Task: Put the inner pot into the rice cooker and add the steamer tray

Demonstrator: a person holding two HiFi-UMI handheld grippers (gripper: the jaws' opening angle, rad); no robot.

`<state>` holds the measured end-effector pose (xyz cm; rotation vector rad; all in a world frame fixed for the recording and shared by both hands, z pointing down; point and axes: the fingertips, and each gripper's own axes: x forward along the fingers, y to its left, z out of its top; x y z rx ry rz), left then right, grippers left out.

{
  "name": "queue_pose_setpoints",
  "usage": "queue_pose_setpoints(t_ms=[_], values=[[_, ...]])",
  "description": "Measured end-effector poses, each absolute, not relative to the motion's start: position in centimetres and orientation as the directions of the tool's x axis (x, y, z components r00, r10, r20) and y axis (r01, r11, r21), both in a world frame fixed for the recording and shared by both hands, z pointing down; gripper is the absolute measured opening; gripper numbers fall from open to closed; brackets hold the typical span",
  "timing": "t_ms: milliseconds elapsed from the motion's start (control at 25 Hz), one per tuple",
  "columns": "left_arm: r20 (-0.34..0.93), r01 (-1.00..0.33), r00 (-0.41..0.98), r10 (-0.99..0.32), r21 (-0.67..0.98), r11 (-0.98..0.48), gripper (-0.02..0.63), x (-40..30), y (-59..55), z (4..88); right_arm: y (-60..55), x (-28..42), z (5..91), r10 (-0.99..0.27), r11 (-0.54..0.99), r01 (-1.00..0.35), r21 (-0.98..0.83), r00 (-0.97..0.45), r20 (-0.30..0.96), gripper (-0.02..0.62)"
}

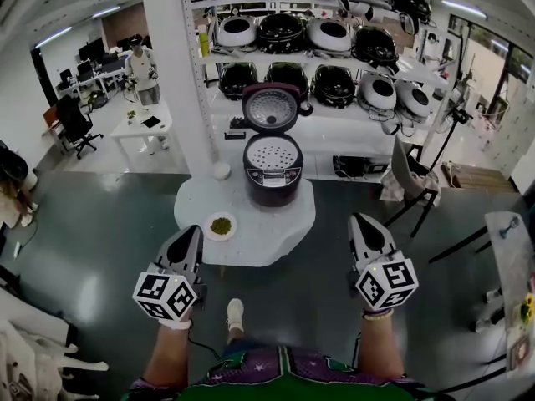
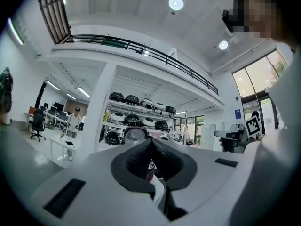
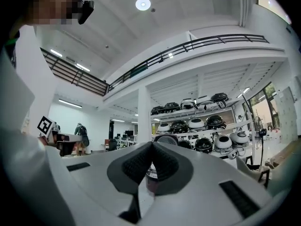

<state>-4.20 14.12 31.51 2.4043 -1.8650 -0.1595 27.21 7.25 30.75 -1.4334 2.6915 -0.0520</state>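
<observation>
The dark rice cooker (image 1: 272,174) stands on the white round table (image 1: 259,245), its lid (image 1: 271,108) raised upright. A white perforated steamer tray (image 1: 272,154) lies in its top; the inner pot is hidden under it. My left gripper (image 1: 189,232) and right gripper (image 1: 359,220) hang shut and empty in front of the table's near edge, well short of the cooker, one to each side. In the left gripper view the left gripper (image 2: 151,142) has its pads together, with the cooker's lid (image 2: 134,134) far behind. The right gripper (image 3: 151,145) looks the same, and the lid (image 3: 164,139) shows past it.
A small plate (image 1: 221,225) with something green sits at the table's near left, and a small white object (image 1: 221,170) lies left of the cooker. Behind stand a white pillar (image 1: 171,57) and shelves of rice cookers (image 1: 334,40). A chair (image 1: 410,182) stands right; a person (image 1: 142,69) stands far left.
</observation>
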Motion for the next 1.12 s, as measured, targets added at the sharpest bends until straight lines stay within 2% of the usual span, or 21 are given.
queue_pose_setpoints(t_ms=[440,1120], values=[[-0.068,-0.973,0.196,-0.978,0.109,-0.202,0.023,-3.8,18.7,29.9,11.0,26.9,30.7,-0.813,0.582,-0.811,-0.058,-0.581,-0.038,0.003],[-0.012,-0.979,0.168,-0.986,0.116,-0.168,0.023,-5.5,18.1,31.2,10.4,26.7,30.8,-0.836,0.548,-0.835,-0.052,-0.549,-0.01,0.002]])
